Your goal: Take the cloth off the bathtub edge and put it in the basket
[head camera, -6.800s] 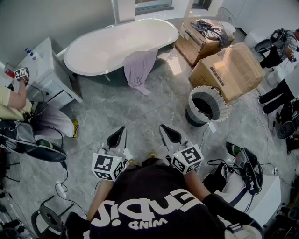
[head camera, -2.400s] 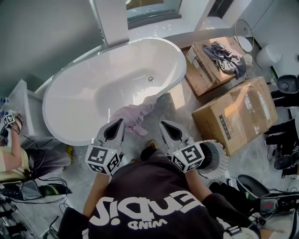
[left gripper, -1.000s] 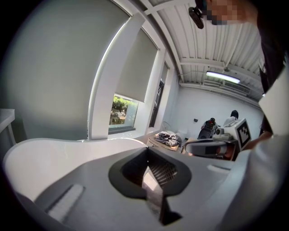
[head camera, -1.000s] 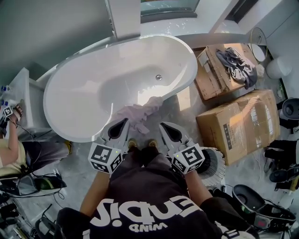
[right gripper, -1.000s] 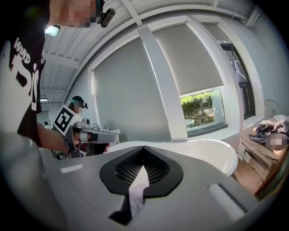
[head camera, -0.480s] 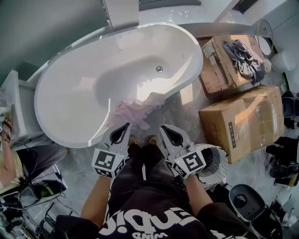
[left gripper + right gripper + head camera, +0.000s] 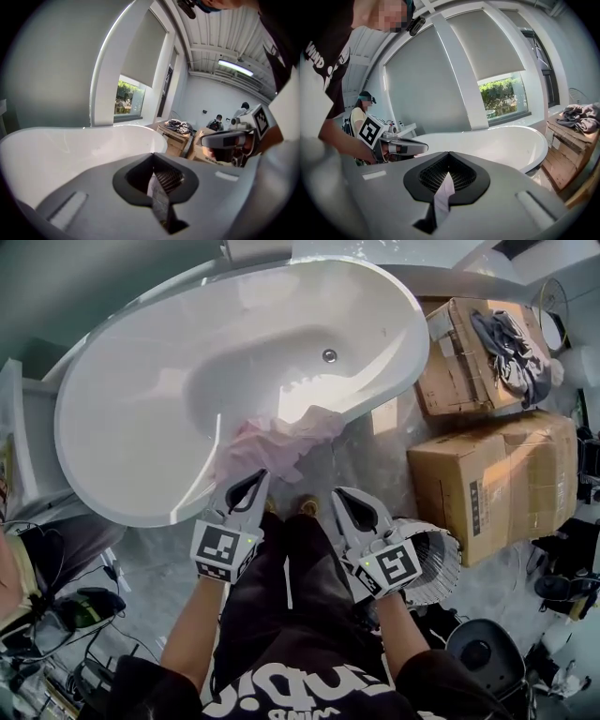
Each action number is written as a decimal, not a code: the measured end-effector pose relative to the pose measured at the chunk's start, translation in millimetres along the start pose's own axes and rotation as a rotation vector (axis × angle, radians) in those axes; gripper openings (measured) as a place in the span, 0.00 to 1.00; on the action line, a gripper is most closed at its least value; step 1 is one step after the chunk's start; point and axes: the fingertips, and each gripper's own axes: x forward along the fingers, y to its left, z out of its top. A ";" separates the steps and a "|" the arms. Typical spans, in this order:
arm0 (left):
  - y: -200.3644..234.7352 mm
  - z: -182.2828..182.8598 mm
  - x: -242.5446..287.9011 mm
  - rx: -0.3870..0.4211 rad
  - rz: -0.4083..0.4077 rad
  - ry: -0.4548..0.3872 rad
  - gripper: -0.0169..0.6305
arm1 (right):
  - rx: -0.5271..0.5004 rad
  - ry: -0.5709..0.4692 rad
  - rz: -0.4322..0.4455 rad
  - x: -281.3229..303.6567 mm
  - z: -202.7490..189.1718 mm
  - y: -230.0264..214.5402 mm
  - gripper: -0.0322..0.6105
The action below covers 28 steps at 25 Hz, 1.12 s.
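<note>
Carrying the left gripper (image 7: 248,491) with jaws pressed flat together and nothing between them. Same with the right gripper (image 7: 349,510): closed, empty, held beside the left and a little apart. Pointing both toward the near rim of the bathtub (image 7: 98,486), the left tip overlapping the lower fringe of the cloth (image 7: 274,439) in the head view (cannot tell whether touching), the right tip off to the cloth's right over bare floor (image 7: 375,465). Looks like the approach step: nothing grasped yet, cloth untouched in its place on the rim. Calls next for parting the jaws of at least one gripper before closing in, then biting a bunched fold near the rim rather than a loose corner, and lifting high enough to clear the tub's edge without dragging the hanging part. After that, a swing rightward to the basket (image 7: 448,561), open at the top, close by on the floor and partly hidden behind the right gripper's marker cube. As for the cloth itself: pale pinkish lilac, soft and crumpled, draped over the near rim with one part lying down the inside wall and the rest hanging outside toward the floor; sunlit along its upper right edge; ragged in outline, no neat fold. Probably limp and light, apt to trail or slip if pinched by a thin edge. Farther right: two cardboard boxes (image 7: 497,479), the farther one heaped with dark clothing (image 7: 514,334).
</note>
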 end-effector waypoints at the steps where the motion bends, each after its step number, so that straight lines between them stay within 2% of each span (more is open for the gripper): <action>1: 0.6 -1.3 1.3 -0.001 -0.002 0.001 0.02 | 0.002 0.002 -0.003 0.0 -0.9 -0.7 0.06; 11: -9.3 2.7 9.2 -0.022 -0.046 0.002 0.04 | 0.017 0.015 0.020 3.4 -0.7 6.0 0.06; 13: -5.8 1.3 11.0 -0.028 -0.031 0.004 0.15 | 0.020 0.016 0.028 5.0 -1.7 8.1 0.06; 15: -2.4 0.2 12.3 -0.028 -0.010 -0.001 0.38 | 0.022 0.018 0.035 5.0 -3.0 9.4 0.06; 16: -1.5 -0.1 12.8 -0.023 -0.008 -0.002 0.42 | 0.023 0.019 0.036 5.0 -3.4 9.4 0.06; 28: 3.7 -17.7 32.4 0.045 -0.026 0.060 0.43 | 0.039 0.028 0.022 7.5 -5.7 3.8 0.06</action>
